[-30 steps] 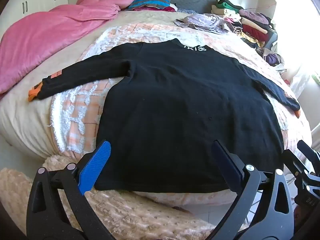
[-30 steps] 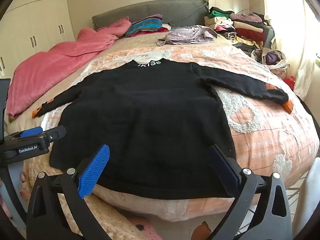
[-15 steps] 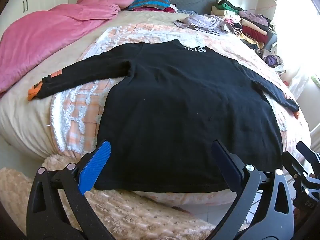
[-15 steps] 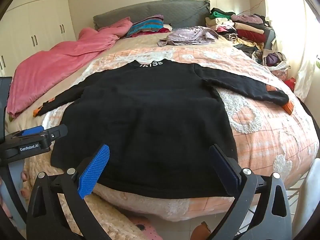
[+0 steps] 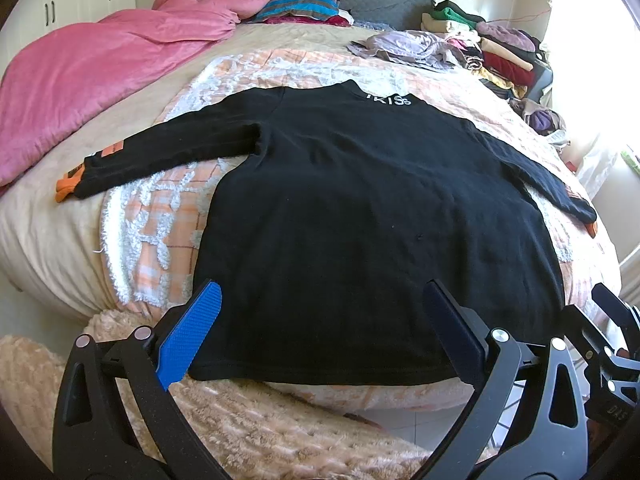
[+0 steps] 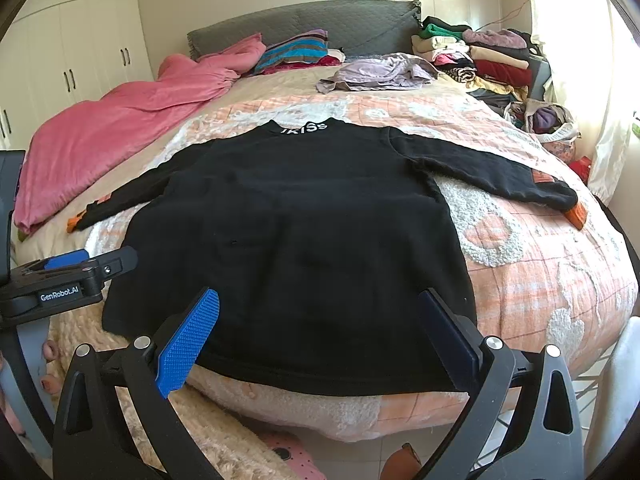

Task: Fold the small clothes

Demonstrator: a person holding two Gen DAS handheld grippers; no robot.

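Black sweater spread flat at the near edge of the bed

I see the bed (image 6: 560, 280) carrying the black sweater (image 6: 304, 232), sleeves out toward both side edges, hem hanging just over the near edge; a pink duvet (image 6: 104, 132) lies along the left edge, piled clothes (image 6: 480, 56) fill the far right corner; my left gripper (image 5: 320, 332) and right gripper (image 6: 320, 332) hover at the hem, fingers wide, gripping nothing

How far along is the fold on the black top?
Done: black top lies spread flat on the bed, sleeves out. In hand: nothing; left hand-held gripper and right hand-held gripper are open near the hem. Left: every fold.
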